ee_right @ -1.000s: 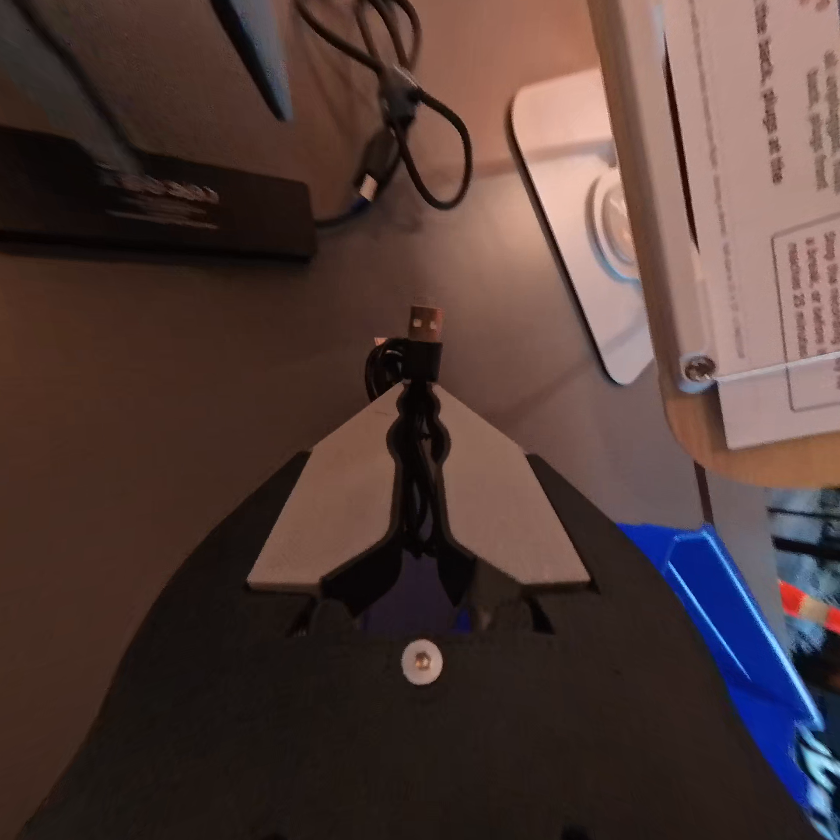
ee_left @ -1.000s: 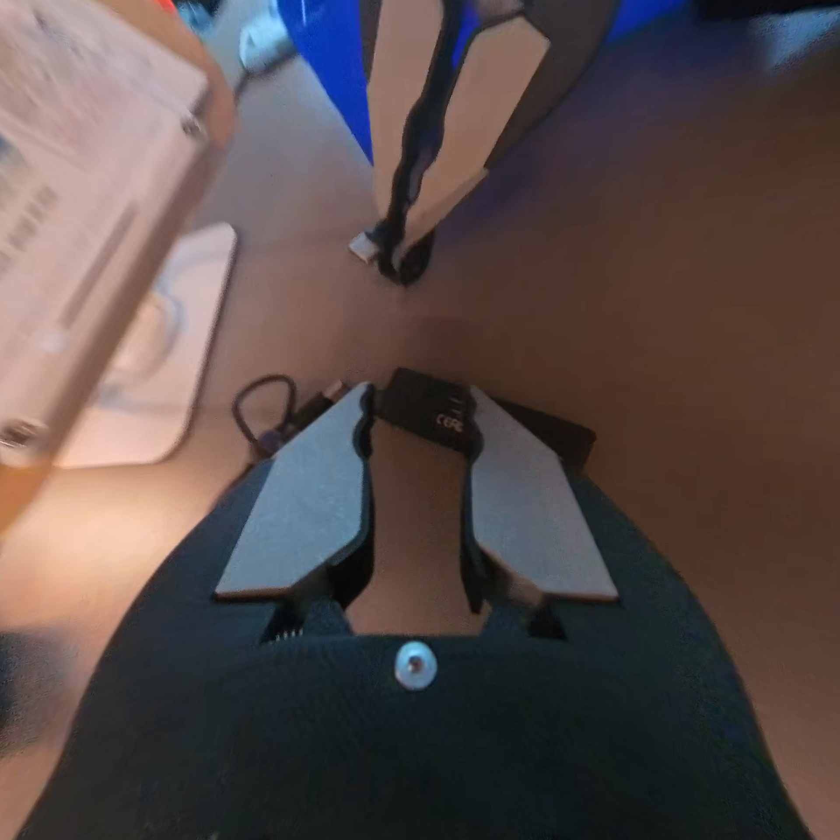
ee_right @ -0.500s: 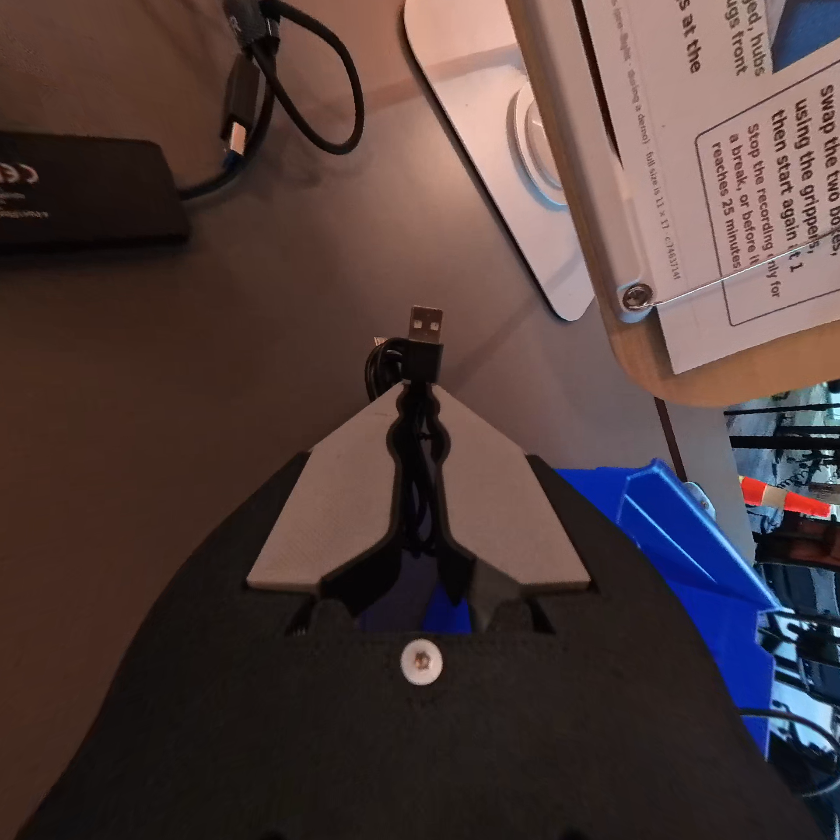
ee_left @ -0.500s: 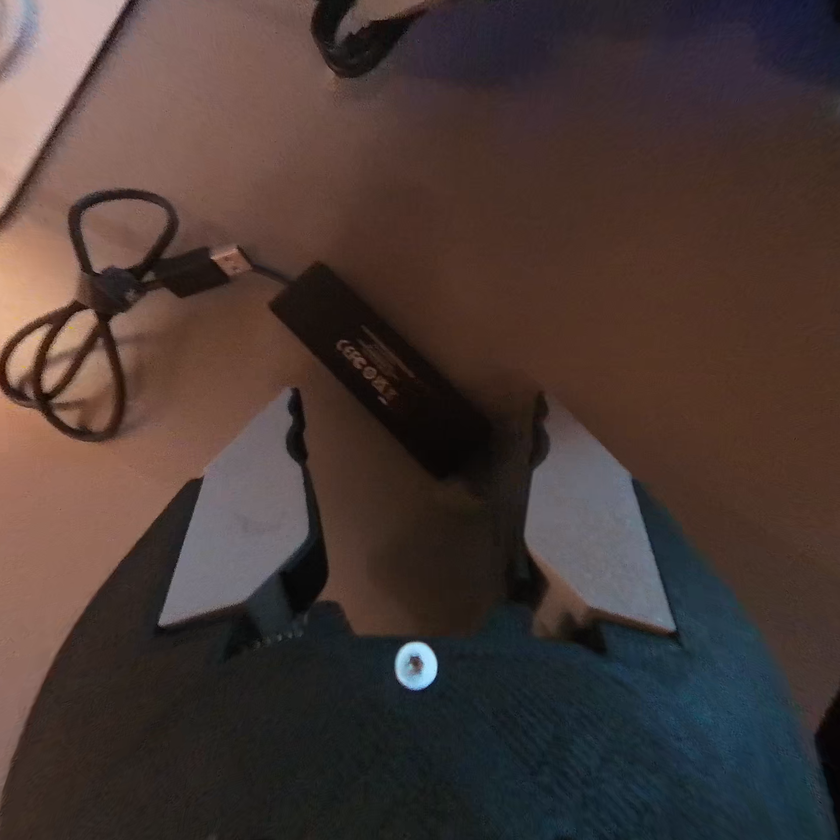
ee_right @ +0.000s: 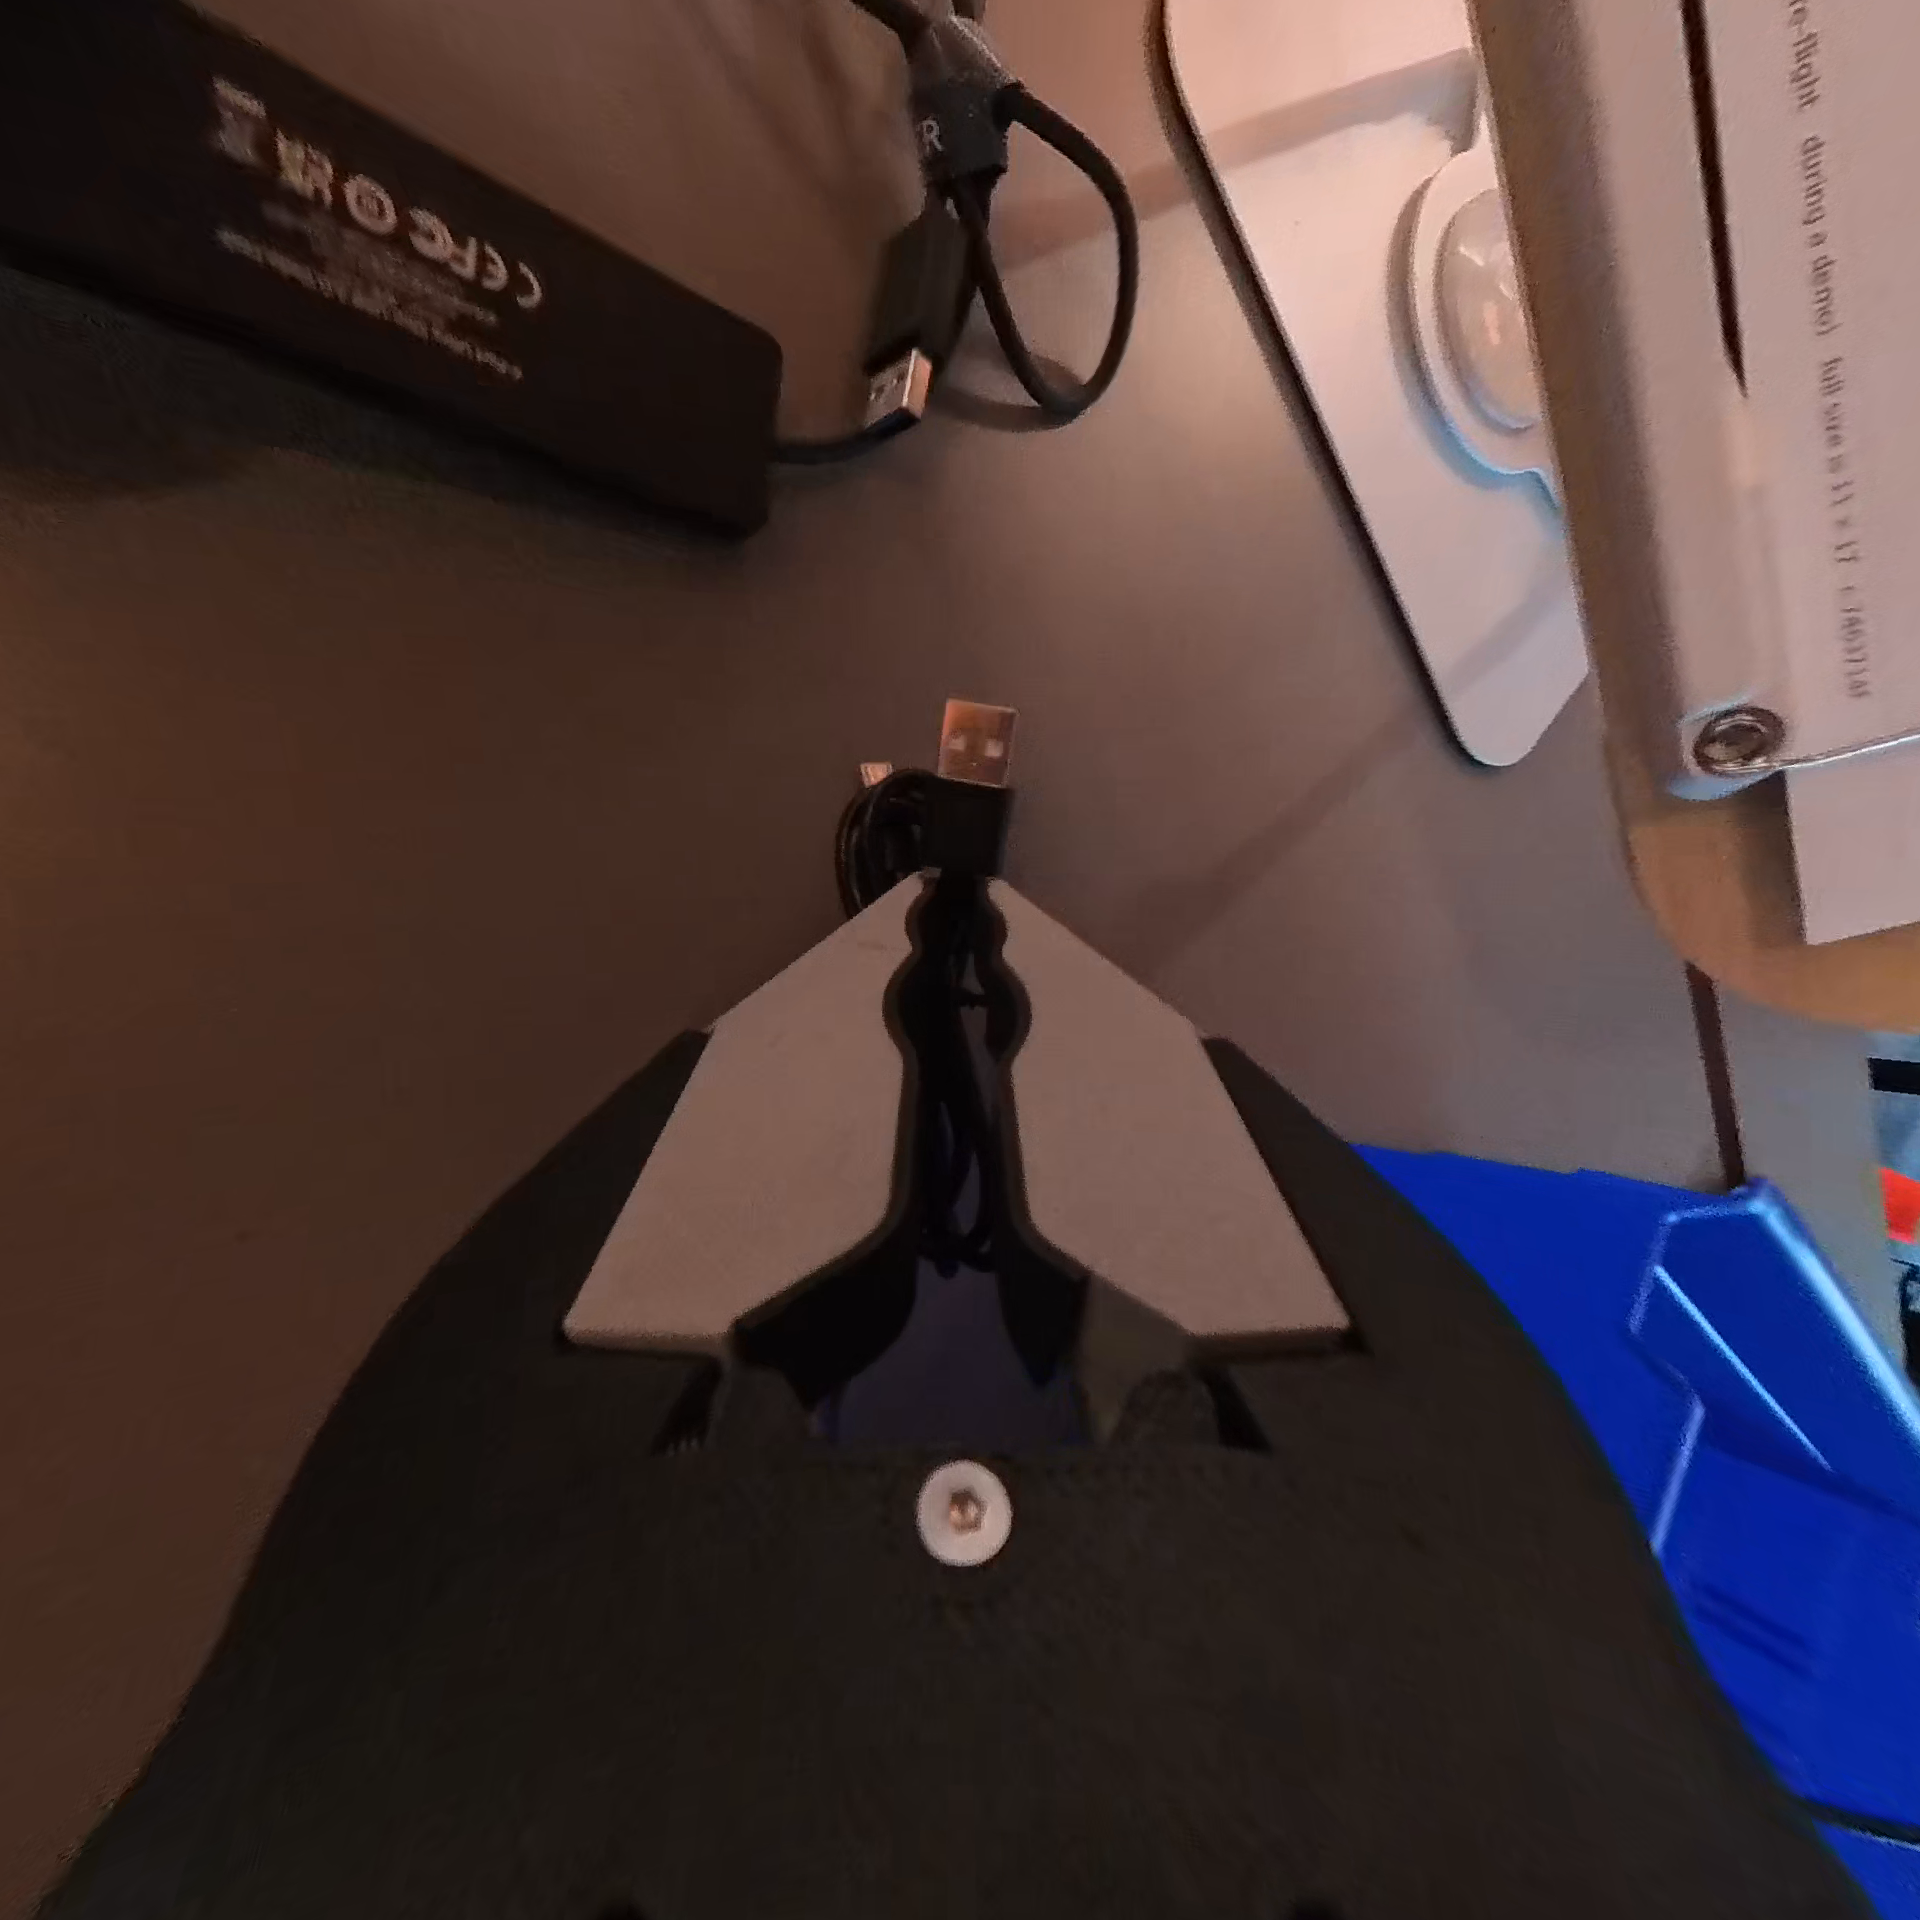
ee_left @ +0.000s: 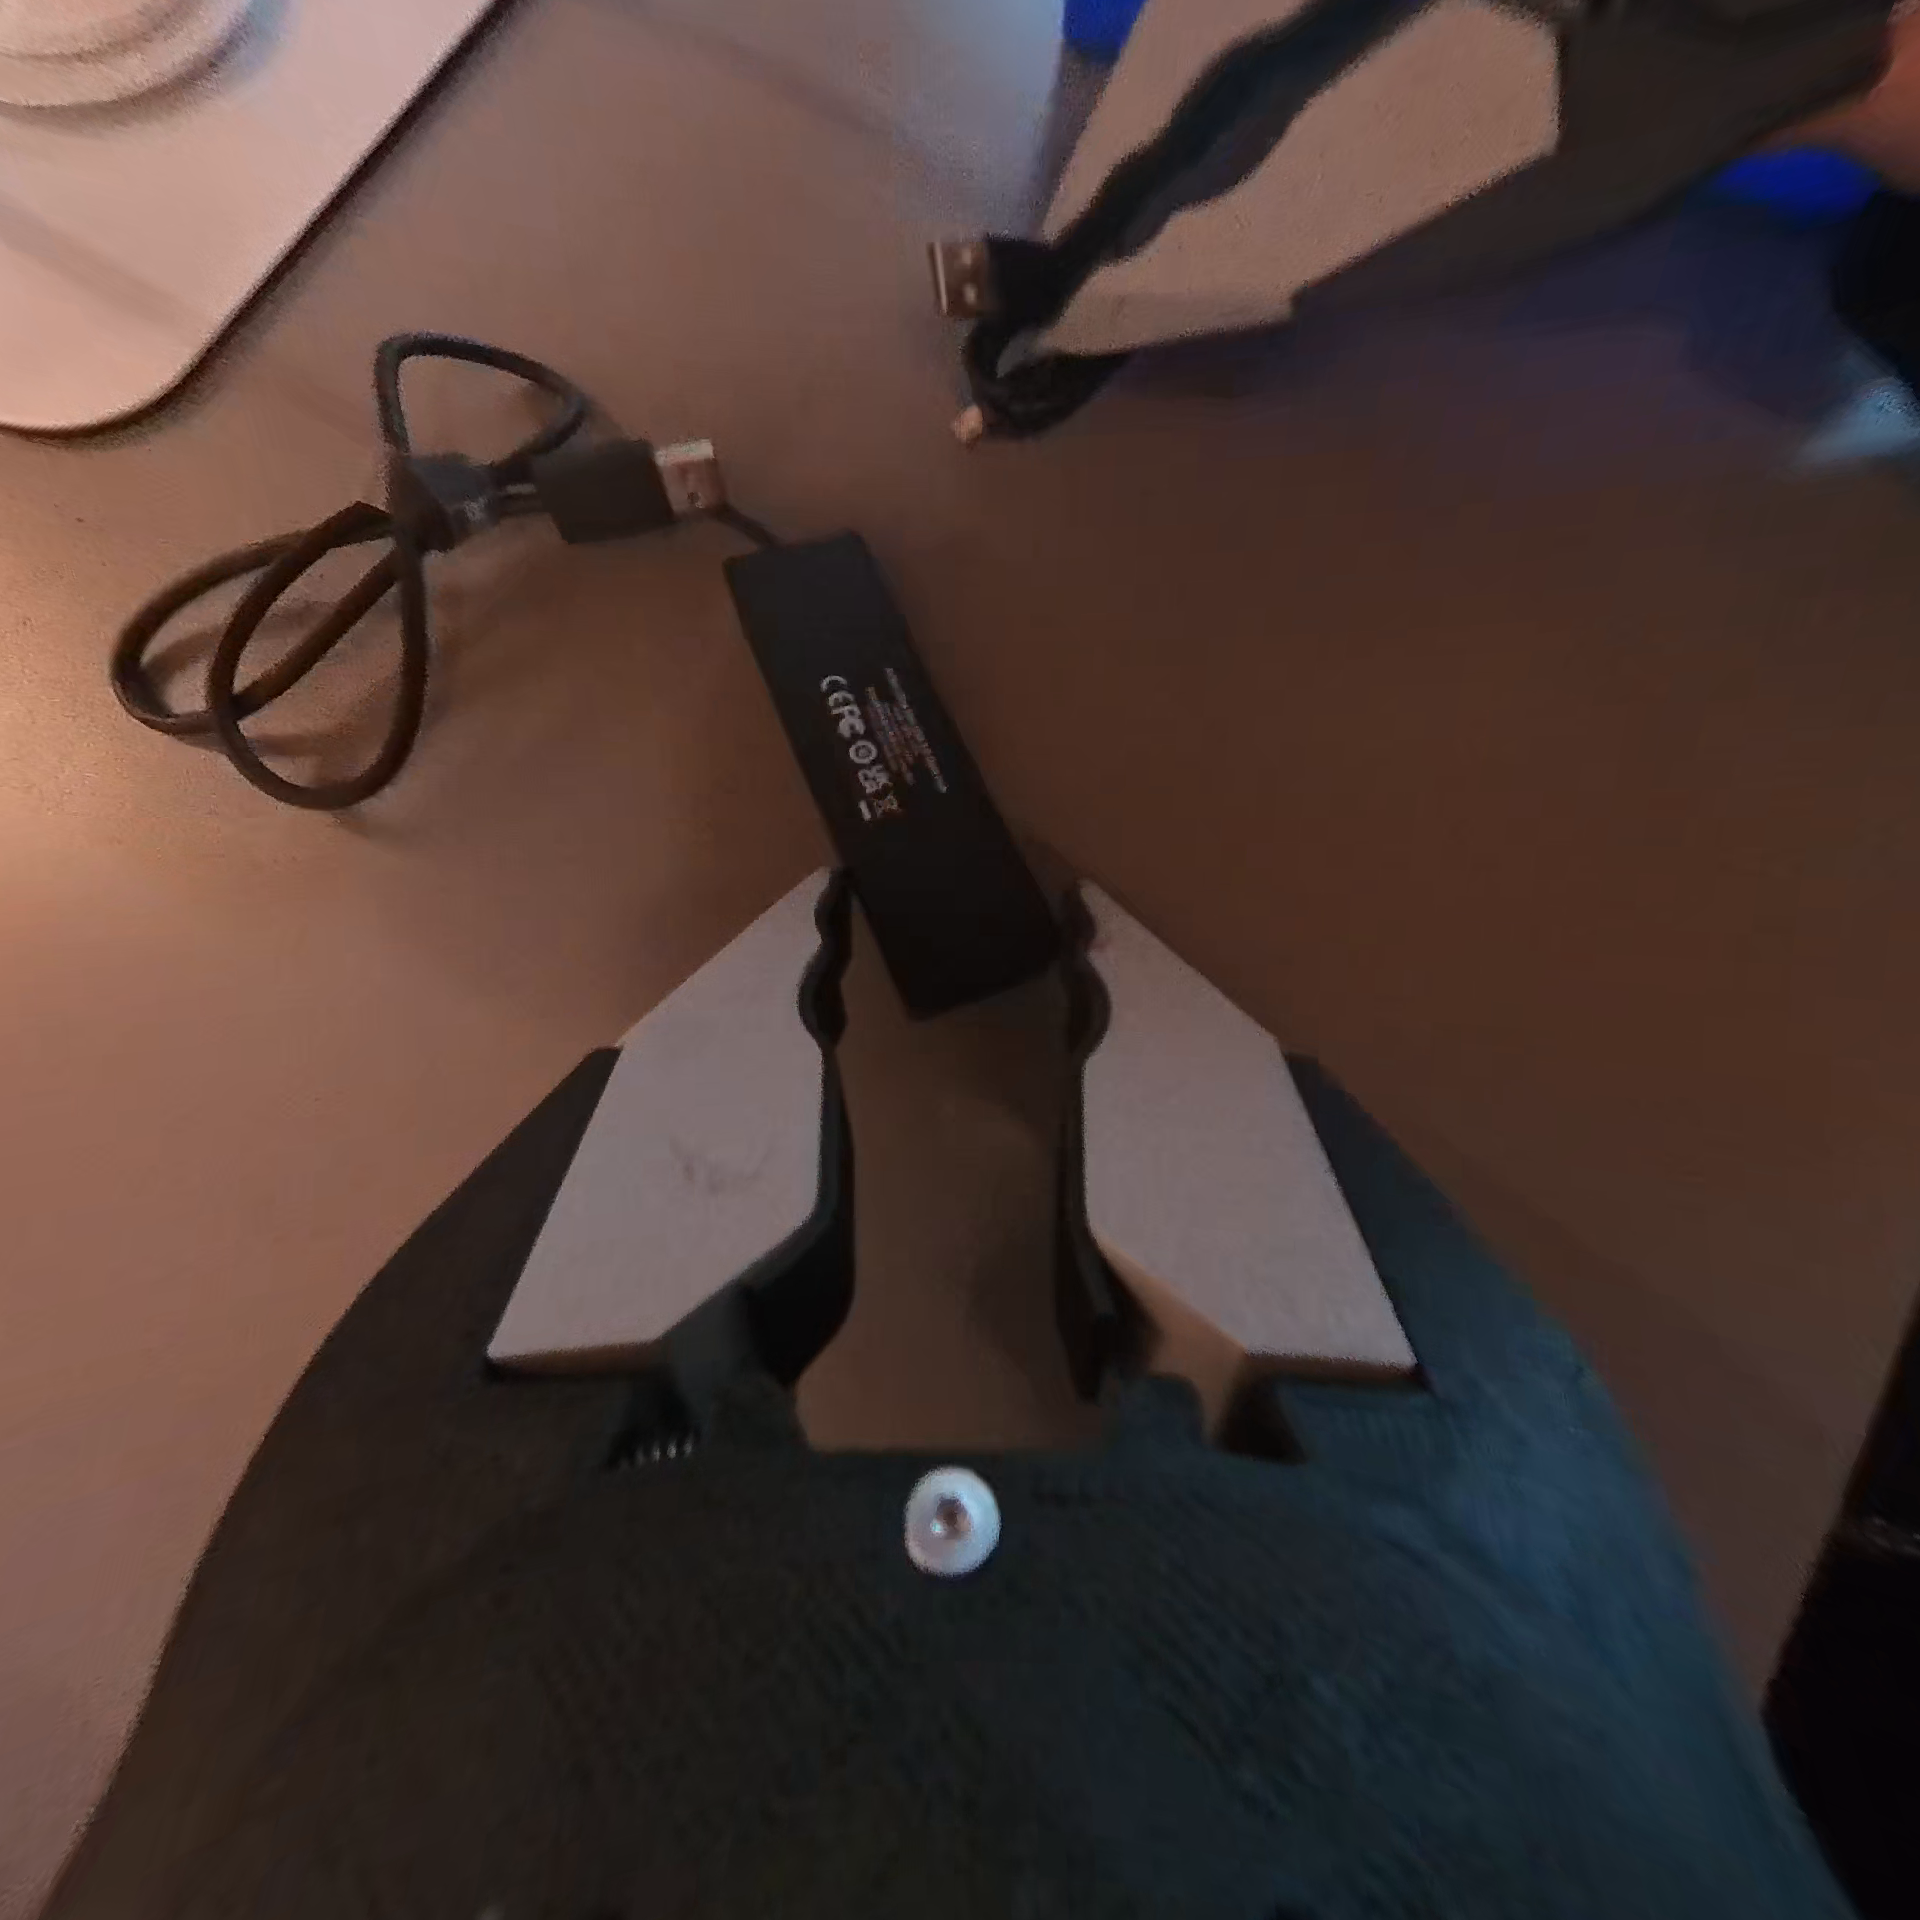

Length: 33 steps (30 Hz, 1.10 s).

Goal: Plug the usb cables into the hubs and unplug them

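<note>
Between the left claw's (ee_left: 951,940) parted fingers lies the hub's (ee_left: 888,769) near end, barely touched, nothing plugged yet.
Right claw (ee_right: 961,894), clamped on the cable (ee_right: 971,774), holds its plug ahead, short of the hub; plugging and unplugging both remain.

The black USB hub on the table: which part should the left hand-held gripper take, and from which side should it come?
Probably the hub near end, gripped across its two long narrow sides, coming in along its length. The left hand-held gripper already straddles that end, jaws open. The far end carries the hub's own cable, so it is best left free.
</note>
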Each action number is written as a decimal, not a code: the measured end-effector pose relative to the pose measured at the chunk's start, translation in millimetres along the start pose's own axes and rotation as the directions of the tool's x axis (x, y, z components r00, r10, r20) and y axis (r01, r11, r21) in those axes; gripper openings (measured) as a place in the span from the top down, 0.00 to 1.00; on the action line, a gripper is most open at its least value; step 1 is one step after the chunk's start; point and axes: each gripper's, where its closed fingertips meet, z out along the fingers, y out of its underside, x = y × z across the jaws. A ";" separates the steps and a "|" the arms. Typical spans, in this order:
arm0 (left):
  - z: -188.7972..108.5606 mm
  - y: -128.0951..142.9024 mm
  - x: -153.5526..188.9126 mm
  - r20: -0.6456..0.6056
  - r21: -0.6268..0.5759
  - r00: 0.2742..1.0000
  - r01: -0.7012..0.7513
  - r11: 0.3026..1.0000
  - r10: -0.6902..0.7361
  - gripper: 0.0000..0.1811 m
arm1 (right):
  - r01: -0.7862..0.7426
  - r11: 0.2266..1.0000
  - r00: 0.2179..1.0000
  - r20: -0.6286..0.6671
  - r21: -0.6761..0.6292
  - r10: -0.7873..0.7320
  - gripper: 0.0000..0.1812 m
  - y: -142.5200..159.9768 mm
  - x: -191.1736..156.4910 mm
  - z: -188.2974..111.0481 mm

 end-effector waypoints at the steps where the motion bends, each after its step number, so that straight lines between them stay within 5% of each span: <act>1: -3.6 -5.4 -1.2 -0.032 0.025 0.999 0.028 0.999 -0.028 0.79 | 0.009 1.000 1.000 -0.011 -0.005 -0.009 0.98 1.0 1.4 0.0; 3: -10.5 -16.2 -4.1 -0.090 0.076 0.993 0.082 0.994 -0.075 0.79 | 0.025 1.000 0.999 -0.024 -0.007 -0.025 0.98 1.0 2.7 -0.3; 8: -11.7 -25.3 -6.0 -0.188 0.101 0.971 0.166 0.981 -0.145 0.79 | 0.086 0.993 0.996 -0.045 0.079 -0.082 0.74 -17.5 -1.6 -5.3; 11: -9.3 -29.3 -4.0 -0.225 0.111 0.961 0.187 0.976 -0.159 0.78 | 0.181 0.975 0.982 -0.081 0.128 -0.172 0.70 -29.0 -8.6 -9.1; 29: 2.6 -53.9 27.5 -0.380 0.105 0.914 0.194 0.975 -0.141 0.79 | 0.387 0.902 0.919 -0.156 0.191 -0.362 0.85 -46.0 -33.0 -8.8; 33: -10.7 -66.6 23.9 -0.318 0.239 0.948 0.072 0.968 0.008 0.85 | 0.353 0.909 0.935 -0.121 0.222 -0.334 0.89 -47.1 -31.8 -13.5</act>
